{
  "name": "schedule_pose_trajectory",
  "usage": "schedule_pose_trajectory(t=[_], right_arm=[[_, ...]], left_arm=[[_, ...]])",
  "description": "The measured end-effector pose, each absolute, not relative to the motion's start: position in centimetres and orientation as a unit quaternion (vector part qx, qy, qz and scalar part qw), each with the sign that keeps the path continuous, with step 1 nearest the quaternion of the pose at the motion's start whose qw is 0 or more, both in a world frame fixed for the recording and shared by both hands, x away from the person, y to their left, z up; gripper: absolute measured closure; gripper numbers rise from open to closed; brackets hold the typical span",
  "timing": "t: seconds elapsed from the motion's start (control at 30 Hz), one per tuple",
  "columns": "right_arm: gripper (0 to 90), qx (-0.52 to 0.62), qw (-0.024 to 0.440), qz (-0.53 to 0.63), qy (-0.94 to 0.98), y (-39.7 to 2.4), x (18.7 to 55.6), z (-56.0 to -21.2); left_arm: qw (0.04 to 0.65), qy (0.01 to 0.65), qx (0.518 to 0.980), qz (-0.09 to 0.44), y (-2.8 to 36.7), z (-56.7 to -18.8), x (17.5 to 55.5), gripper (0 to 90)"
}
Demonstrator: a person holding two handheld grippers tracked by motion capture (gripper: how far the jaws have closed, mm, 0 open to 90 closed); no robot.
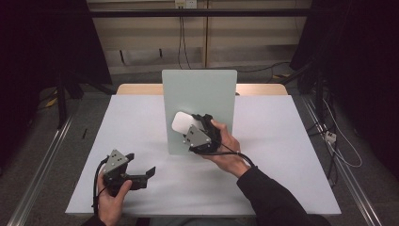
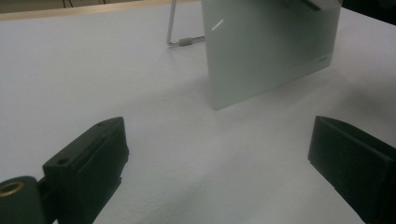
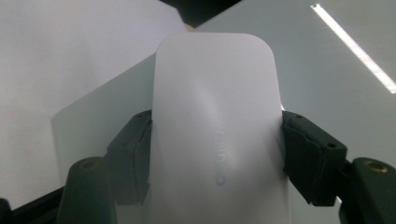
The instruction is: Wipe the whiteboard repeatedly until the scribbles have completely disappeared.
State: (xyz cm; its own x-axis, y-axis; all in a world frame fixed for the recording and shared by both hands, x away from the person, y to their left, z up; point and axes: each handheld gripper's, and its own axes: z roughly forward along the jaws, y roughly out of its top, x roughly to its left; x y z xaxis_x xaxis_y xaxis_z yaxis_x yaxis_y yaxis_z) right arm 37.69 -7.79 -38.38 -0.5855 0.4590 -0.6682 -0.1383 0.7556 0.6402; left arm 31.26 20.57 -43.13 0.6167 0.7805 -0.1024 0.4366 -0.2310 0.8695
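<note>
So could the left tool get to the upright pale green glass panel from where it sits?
Probably yes: the left tool is open, and bare white table lies between it and the glass panel.

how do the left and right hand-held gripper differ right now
The left hand-held gripper has its jaws wide apart with nothing between them; the right hand-held gripper is shut on a white eraser. The left one sits low over the white table, apart from the upright glass board; the right one is raised, holding the eraser at the board's face. Both are black, with a grey plate on top.
</note>
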Motion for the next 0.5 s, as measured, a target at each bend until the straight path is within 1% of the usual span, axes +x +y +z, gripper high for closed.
schedule_pose_trajectory(t=[0.2, 0.27, 0.4, 0.5], right_arm=[[31.4, 0.125, 0.468, 0.351, 0.802, -9.3, 38.7, -35.6], [31.3, 0.131, 0.473, 0.355, 0.796, -9.7, 38.9, -35.1], [31.4, 0.132, 0.481, 0.354, 0.791, -9.6, 38.7, -35.5], [31.4, 0.124, 0.477, 0.35, 0.797, -9.2, 38.2, -37.0]], left_arm=[[0.477, 0.401, 0.761, 0.181, 20.6, -43.1, 31.3, 4.7], [0.477, 0.4, 0.761, 0.18, 20.6, -43.1, 31.3, 4.7], [0.477, 0.4, 0.762, 0.18, 20.5, -43.1, 31.3, 4.8], [0.476, 0.4, 0.763, 0.181, 20.6, -43.1, 31.3, 4.7]])
